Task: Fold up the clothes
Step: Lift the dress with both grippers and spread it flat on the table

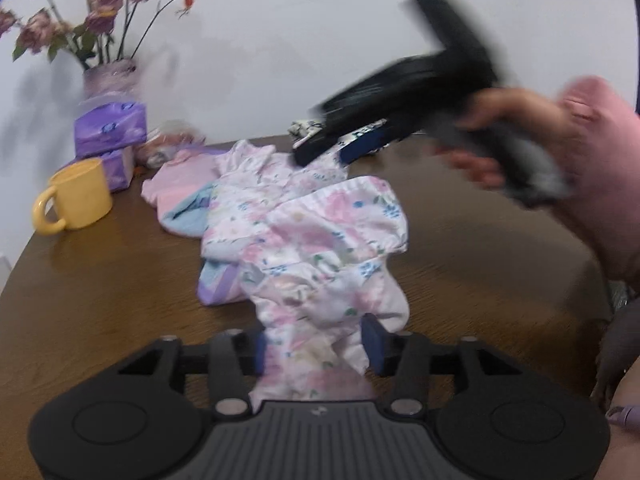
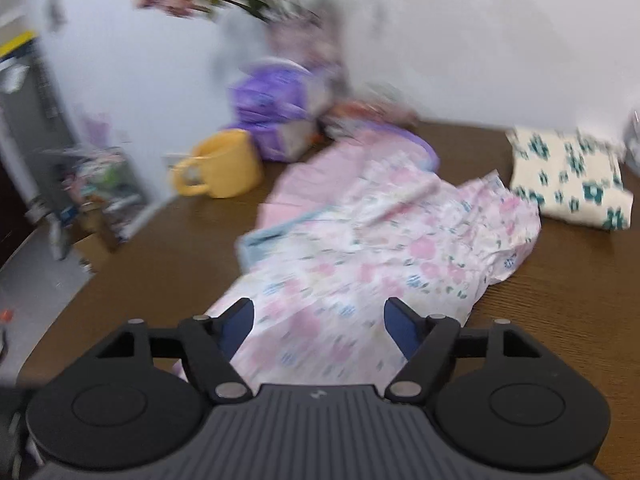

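- Centrally, the floral garment lies crumpled on the brown table, stretching from the near edge toward the far side.
- Its near end is bunched and drawn up between the fingers of the left gripper; the blue pads press the cloth from both sides, so this tool is clamped on the garment.
- In the right wrist view the same garment spreads out flat below the right gripper.
- The right gripper's jaws stand wide apart with cloth showing between them, not pinched; this tool is spread and holds nothing.
- In the left wrist view the right gripper appears blurred, held by the right hand above the far end of the garment; contact with the cloth cannot be judged there.
- A pink cloth with a blue part lies partly under the garment on its left side.
- A purple-edged piece shows from beneath the garment's left fold.
- A folded cream cloth with green flowers sits on the table to the right, apart from the garment.
- A yellow mug stands at the table's left.
- Purple tissue packs are stacked just behind the mug.
- A vase of dried roses stands behind the packs, against the white wall.
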Demonstrator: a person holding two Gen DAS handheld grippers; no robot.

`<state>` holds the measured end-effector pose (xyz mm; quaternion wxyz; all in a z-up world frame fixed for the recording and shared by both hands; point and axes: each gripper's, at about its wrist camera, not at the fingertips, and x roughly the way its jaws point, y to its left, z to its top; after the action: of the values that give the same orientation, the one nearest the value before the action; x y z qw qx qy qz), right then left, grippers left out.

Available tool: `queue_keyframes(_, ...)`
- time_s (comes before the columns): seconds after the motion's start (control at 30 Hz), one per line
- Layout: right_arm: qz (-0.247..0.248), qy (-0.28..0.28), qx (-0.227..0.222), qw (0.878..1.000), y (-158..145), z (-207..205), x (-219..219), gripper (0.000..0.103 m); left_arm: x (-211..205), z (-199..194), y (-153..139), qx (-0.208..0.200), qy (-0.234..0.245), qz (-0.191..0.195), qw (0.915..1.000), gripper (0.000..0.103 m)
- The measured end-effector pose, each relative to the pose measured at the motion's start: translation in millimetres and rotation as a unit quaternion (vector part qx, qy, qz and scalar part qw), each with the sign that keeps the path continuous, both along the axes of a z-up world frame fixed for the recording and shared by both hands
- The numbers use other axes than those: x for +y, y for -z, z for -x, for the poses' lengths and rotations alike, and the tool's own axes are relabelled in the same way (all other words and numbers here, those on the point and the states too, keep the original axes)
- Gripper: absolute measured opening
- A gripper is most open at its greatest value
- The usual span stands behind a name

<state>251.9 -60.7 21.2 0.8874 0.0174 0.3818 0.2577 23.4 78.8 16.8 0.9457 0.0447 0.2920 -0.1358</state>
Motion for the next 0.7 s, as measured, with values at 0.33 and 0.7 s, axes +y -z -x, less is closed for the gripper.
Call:
queue_keyframes(0.33,0.045,0.141,0.054,0.988,31.1,-86.1,2.8,0.068,2.5,-28.0,5.0,0.017,-0.009,0.005,0.9998,0.048)
queue_keyframes(0.7,0.023,0.140,0.064,0.988,47.9,-95.0,-5.9,0.002,11.4,-139.2,13.3,0.064,-0.077,-0.077,0.9919,0.004)
